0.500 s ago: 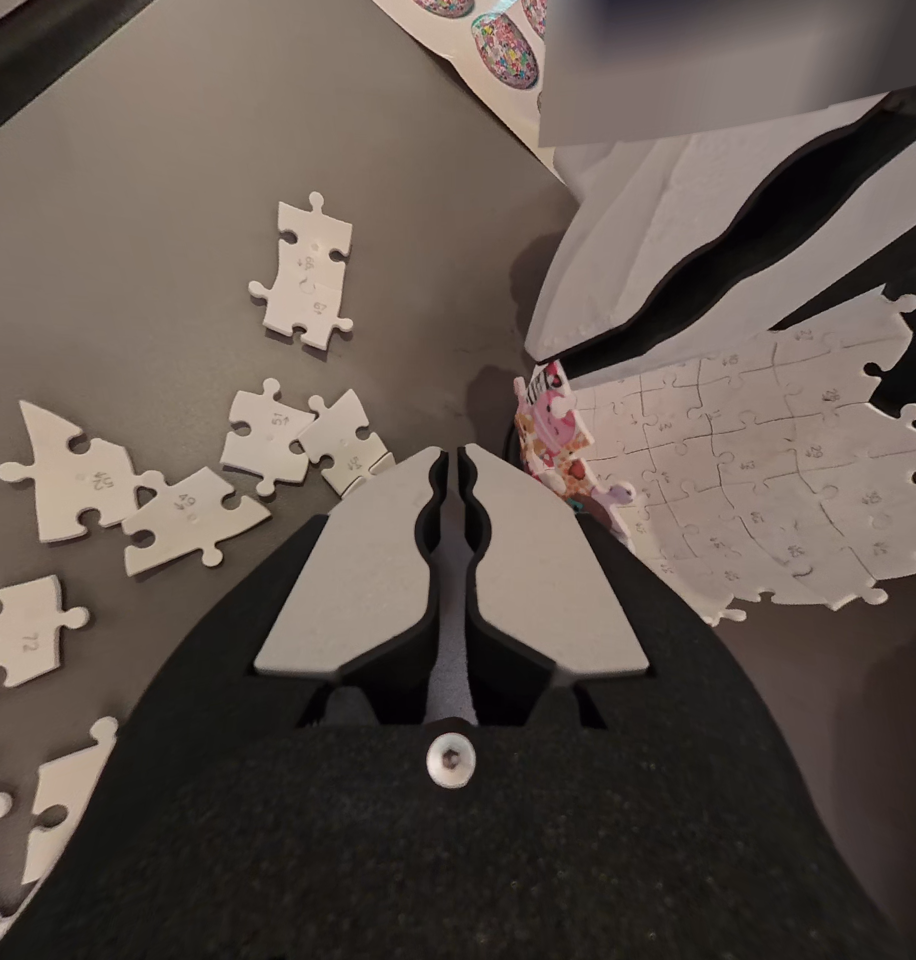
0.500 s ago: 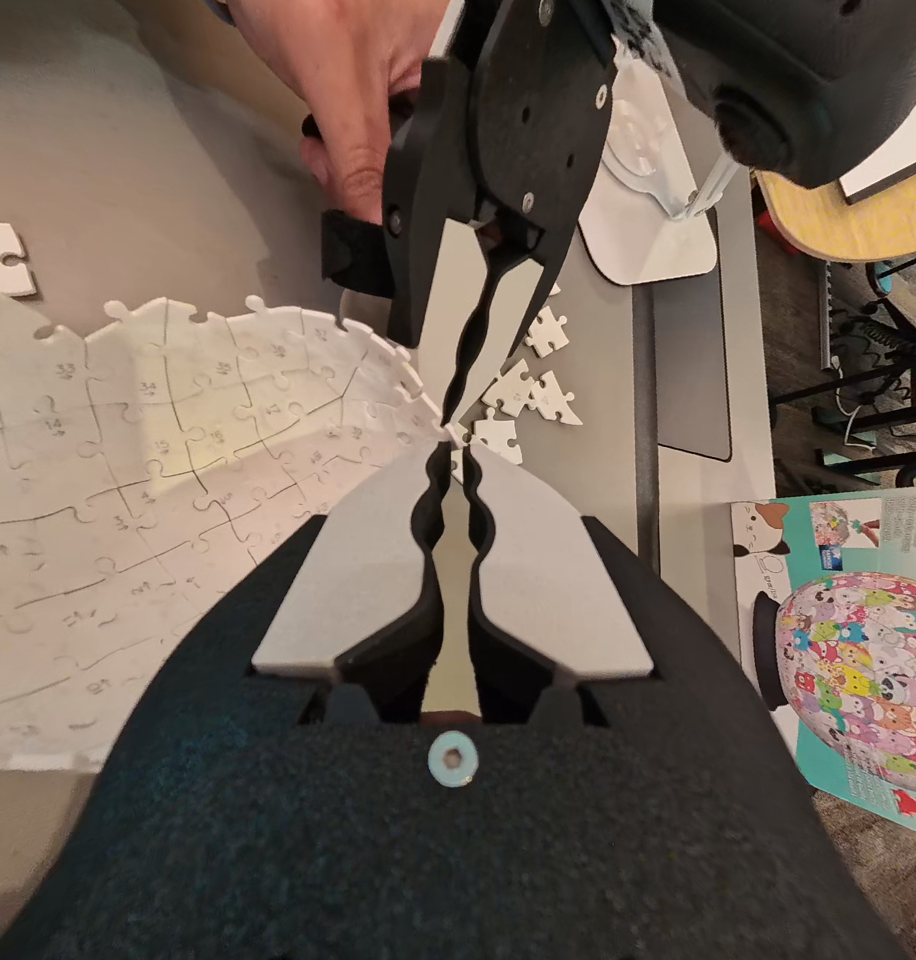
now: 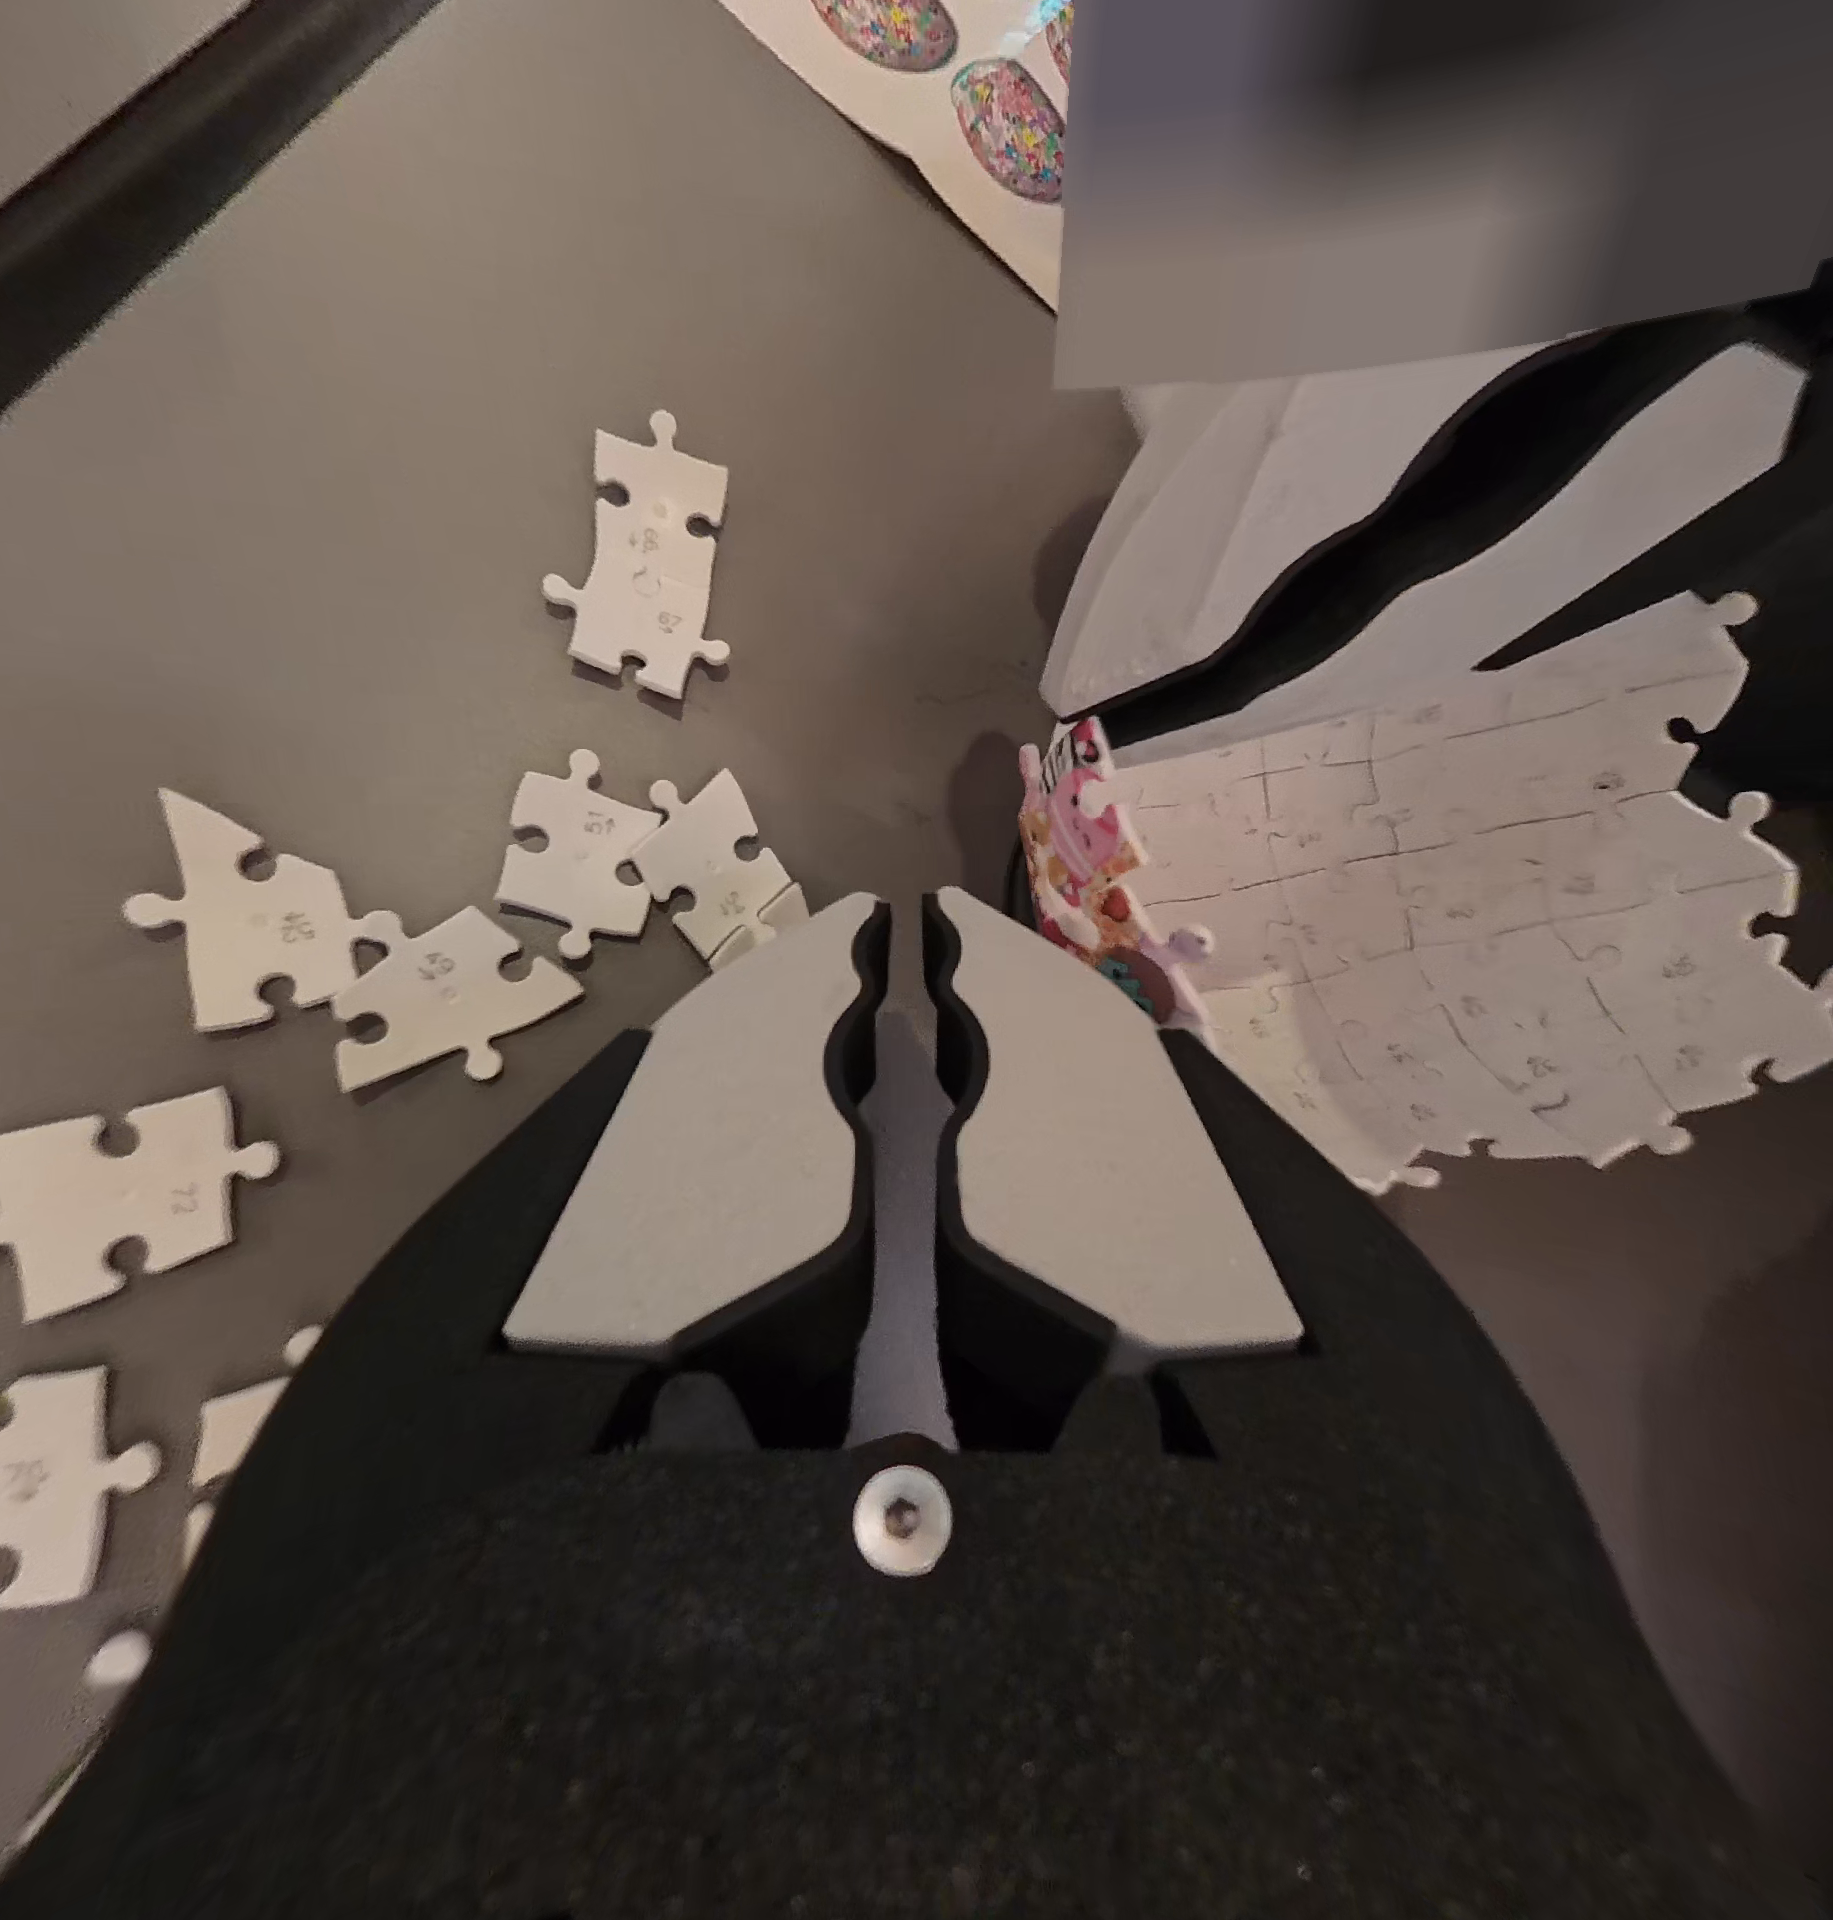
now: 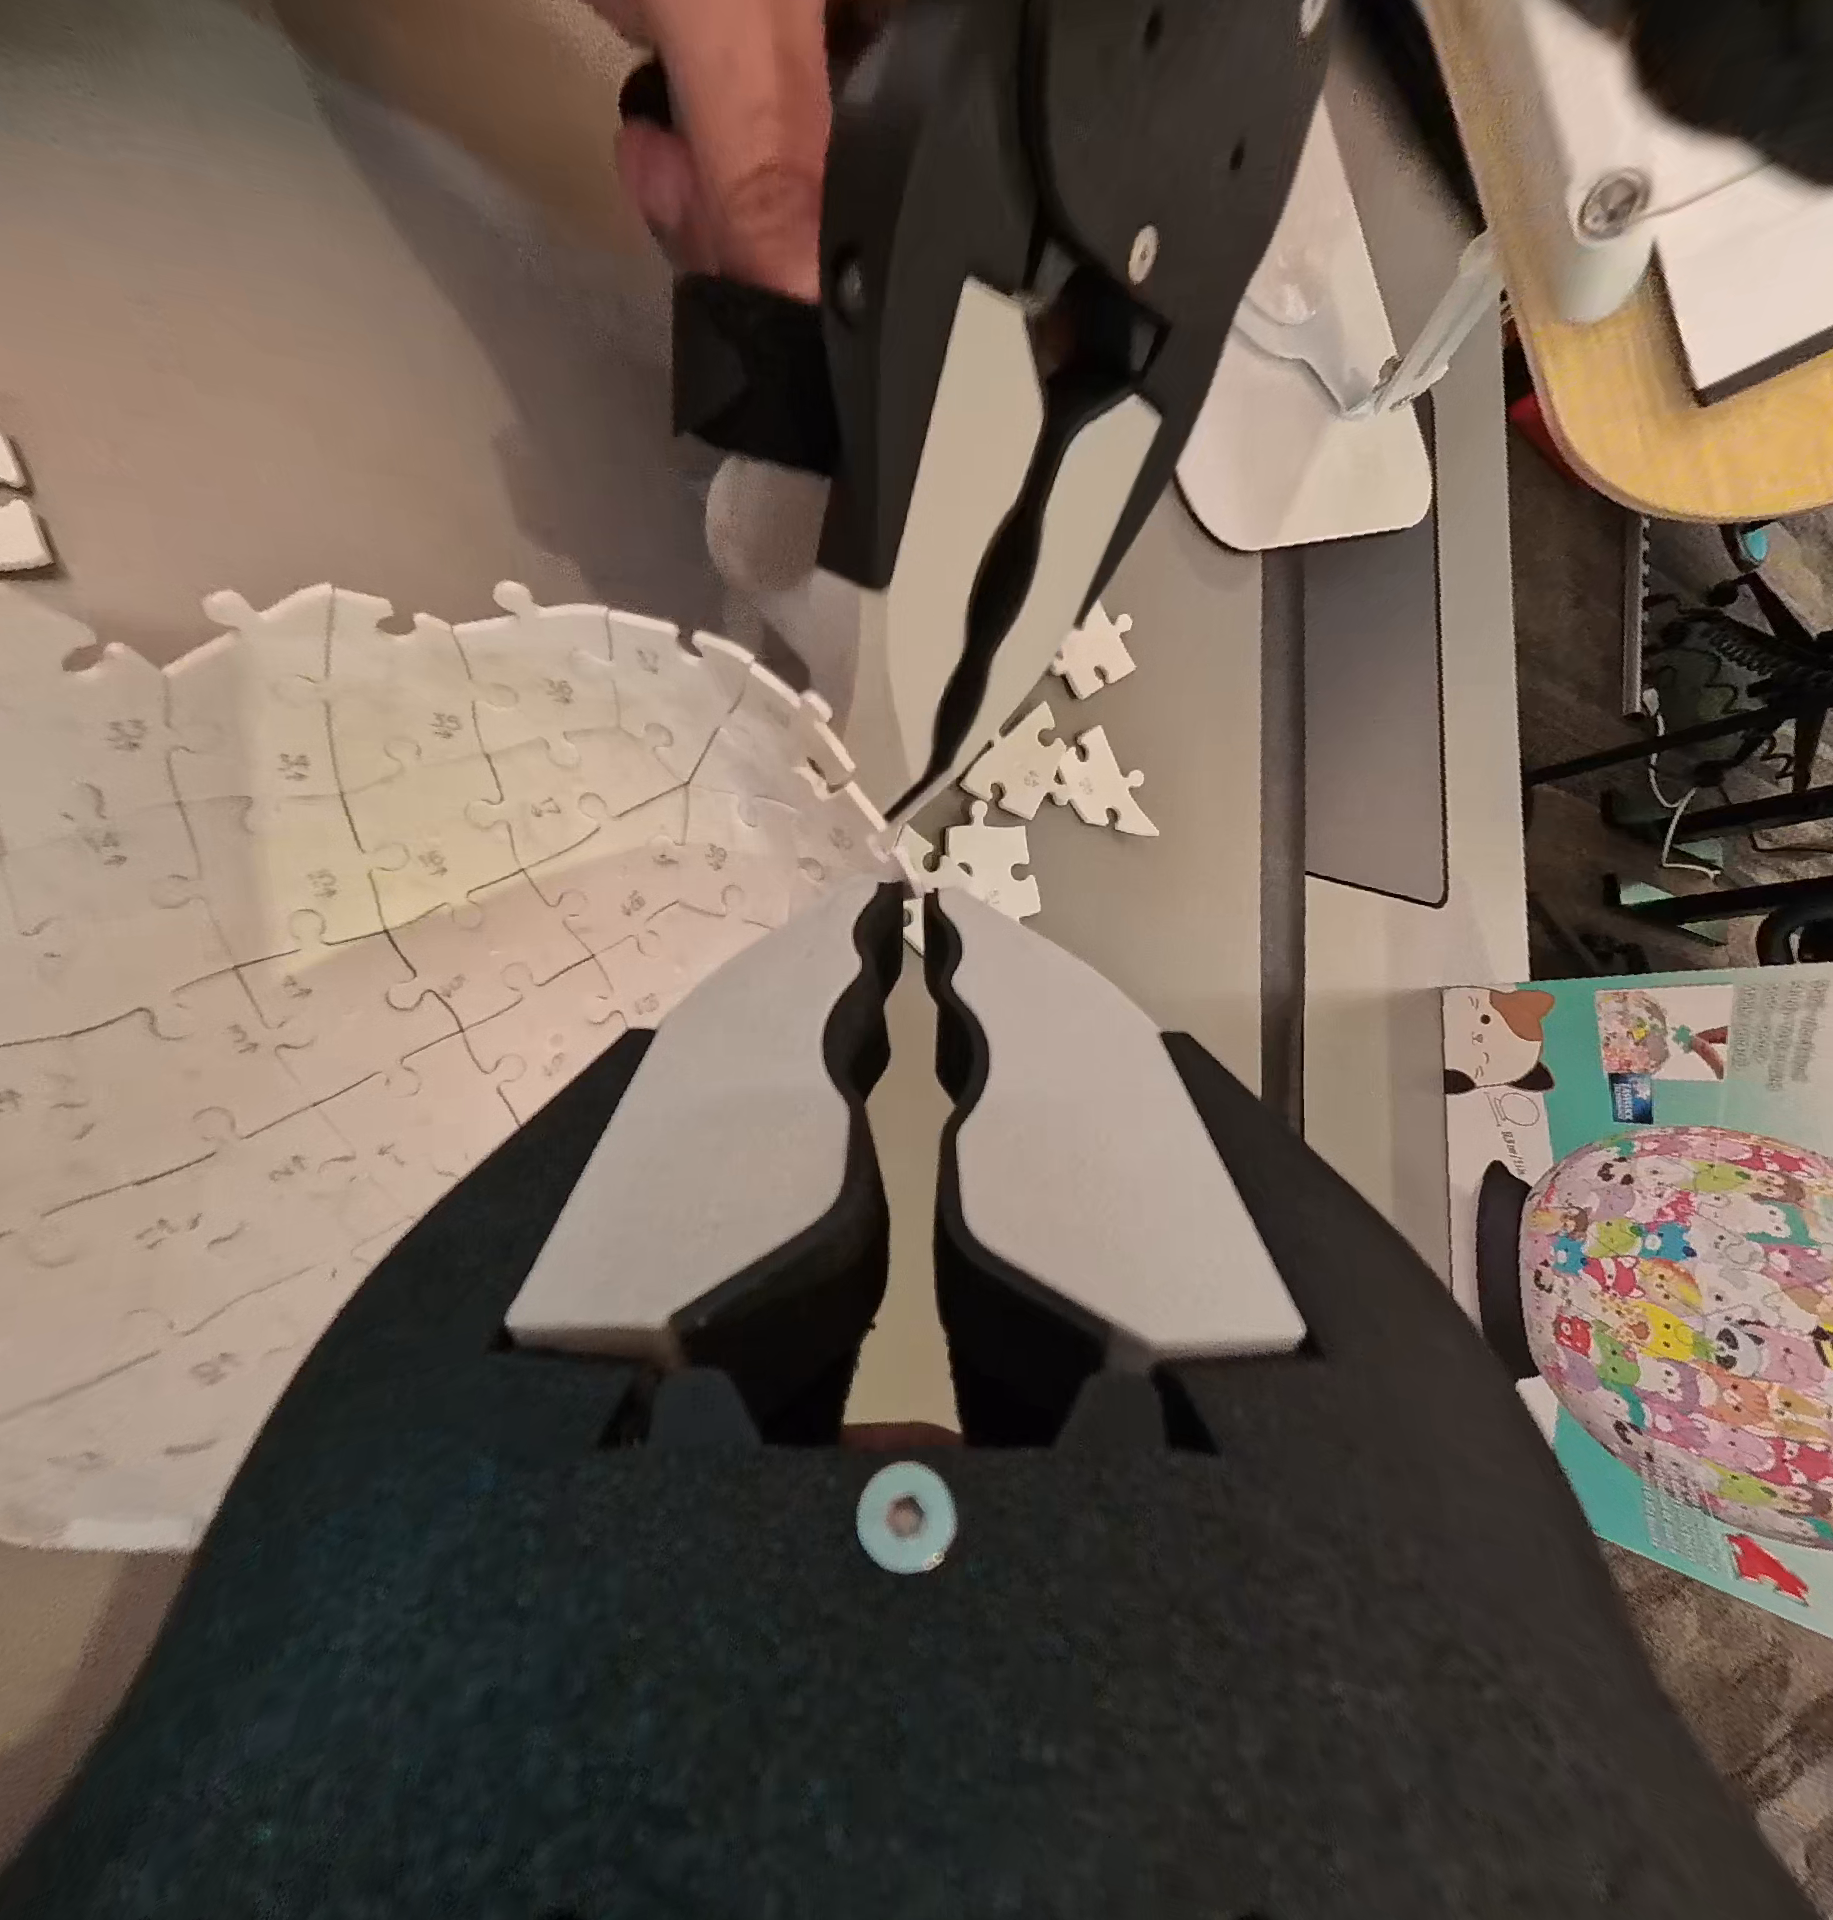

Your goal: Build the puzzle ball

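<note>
The partly built puzzle ball (image 3: 1494,956), a curved shell of joined pieces showing its white numbered inner side, is resting on the grey tabletop (image 3: 372,520); its printed outer face is showing at the rim edge nearest the left claw (image 3: 904,914); the left claw is sitting just beside that edge with its jaws narrowed to a slim gap and nothing visible between them; the right claw (image 4: 904,914) is meeting the shell rim at its tips, jaws likewise nearly closed, though whether it is pinching the rim cannot be told; loose white pieces (image 3: 361,956) are lying face down on the tabletop, well apart from the shell; a hand (image 4: 725,135) is gripping the left tool; the puzzle box (image 4: 1681,1278) is lying farther right.
</note>
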A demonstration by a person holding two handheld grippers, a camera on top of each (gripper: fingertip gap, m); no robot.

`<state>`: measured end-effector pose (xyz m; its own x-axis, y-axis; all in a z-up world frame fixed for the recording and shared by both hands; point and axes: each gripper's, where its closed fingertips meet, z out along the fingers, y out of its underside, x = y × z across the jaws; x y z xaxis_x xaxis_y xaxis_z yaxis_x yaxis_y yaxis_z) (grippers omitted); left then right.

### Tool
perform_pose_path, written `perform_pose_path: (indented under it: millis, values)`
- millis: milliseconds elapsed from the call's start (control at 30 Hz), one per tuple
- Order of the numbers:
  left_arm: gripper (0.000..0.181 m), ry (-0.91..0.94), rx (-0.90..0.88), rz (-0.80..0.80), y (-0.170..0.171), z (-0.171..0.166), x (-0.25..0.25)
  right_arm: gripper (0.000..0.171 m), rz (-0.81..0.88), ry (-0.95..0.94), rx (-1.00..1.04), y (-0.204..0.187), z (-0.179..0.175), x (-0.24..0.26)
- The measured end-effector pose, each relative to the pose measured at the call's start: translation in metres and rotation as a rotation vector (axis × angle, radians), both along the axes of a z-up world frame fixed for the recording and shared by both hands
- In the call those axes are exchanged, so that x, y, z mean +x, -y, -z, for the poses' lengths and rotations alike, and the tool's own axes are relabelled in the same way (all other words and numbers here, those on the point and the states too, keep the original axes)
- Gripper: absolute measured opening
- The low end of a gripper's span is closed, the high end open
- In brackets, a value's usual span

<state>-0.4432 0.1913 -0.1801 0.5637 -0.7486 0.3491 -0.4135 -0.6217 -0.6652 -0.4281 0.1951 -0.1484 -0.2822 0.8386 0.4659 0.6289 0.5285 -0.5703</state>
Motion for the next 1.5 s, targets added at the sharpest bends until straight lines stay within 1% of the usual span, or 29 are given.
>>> perform_pose_path:
  millis: [267, 367, 467, 567, 633, 733, 800, 867, 967, 1167, 1400, 1500]
  values:
    - [0.020, -0.003, 0.059, -0.022, 0.008, -0.049, -0.006, 0.004, 0.011, 0.007, 0.002, -0.001, 0.000, 0.000]
    - [0.023, -0.066, 0.083, -0.004, 0.016, -0.055, -0.002, 0.004, 0.017, 0.006, -0.003, -0.001, 0.000, 0.000]
    - [0.024, -0.157, 0.082, 0.005, 0.022, -0.049, 0.007, 0.004, 0.024, 0.007, -0.007, -0.001, 0.001, -0.001]
    - [0.025, -0.305, 0.074, -0.001, 0.025, -0.031, 0.010, 0.004, 0.032, 0.012, 0.002, -0.001, 0.001, 0.000]
    - [0.025, -0.370, 0.058, -0.013, 0.025, -0.022, 0.011, 0.004, 0.036, 0.015, 0.001, -0.001, 0.000, 0.000]
    - [0.024, -0.382, 0.034, -0.040, 0.024, -0.016, 0.015, 0.004, 0.043, 0.014, -0.003, 0.000, 0.001, -0.001]
    - [0.019, -0.384, 0.010, -0.062, 0.023, -0.013, 0.013, 0.004, 0.043, 0.014, 0.001, 0.000, 0.001, -0.002]
    - [0.018, -0.380, -0.013, -0.084, 0.022, -0.012, 0.011, 0.004, 0.046, 0.012, 0.003, 0.000, 0.001, -0.002]
    - [0.008, -0.360, -0.027, -0.111, 0.020, -0.012, 0.010, 0.004, 0.044, 0.013, 0.010, 0.001, 0.001, -0.002]
    - [0.006, -0.389, -0.016, -0.114, 0.019, -0.011, 0.009, 0.004, 0.033, 0.020, 0.014, 0.002, 0.002, -0.002]
    - [0.005, -0.408, -0.003, -0.089, 0.021, -0.010, 0.009, 0.004, -0.041, 0.005, 0.017, 0.004, -0.003, 0.003]
    - [0.005, -0.412, -0.002, -0.081, 0.022, -0.010, 0.010, 0.004, -0.076, -0.025, -0.015, 0.001, -0.007, 0.005]
